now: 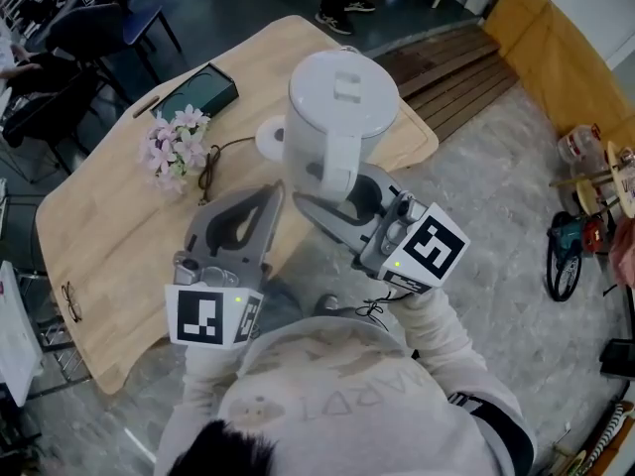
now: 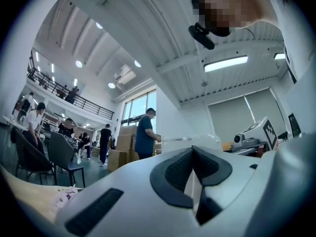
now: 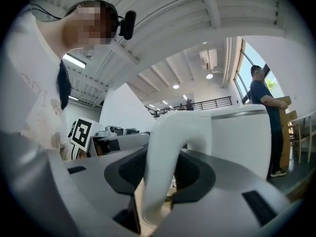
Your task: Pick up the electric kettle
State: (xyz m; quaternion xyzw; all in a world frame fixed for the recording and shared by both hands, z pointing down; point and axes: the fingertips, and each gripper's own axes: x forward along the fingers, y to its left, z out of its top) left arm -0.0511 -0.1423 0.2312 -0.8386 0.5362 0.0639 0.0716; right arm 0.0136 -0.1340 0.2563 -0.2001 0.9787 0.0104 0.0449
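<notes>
The white electric kettle [image 1: 337, 107] hangs in the air over the near edge of the wooden table [image 1: 109, 226], off its round white base [image 1: 268, 137]. My right gripper [image 1: 342, 198] is shut on the kettle's curved handle [image 3: 165, 147], with a dark pad on each side of it. The kettle's body [image 3: 242, 137] stands upright just beyond the jaws. My left gripper [image 1: 276, 194] sits close to the kettle's lower left side. Its jaws [image 2: 193, 167] are shut with nothing between them, and whether they touch the kettle I cannot tell.
On the table lie a bunch of pale pink flowers [image 1: 177, 147], a dark flat box [image 1: 198, 92], a black cable [image 1: 211, 165] and a pair of glasses [image 1: 69, 300]. Wooden planks [image 1: 456, 67] and tools [image 1: 575, 246] lie on the floor at right. People stand farther off [image 2: 145, 135].
</notes>
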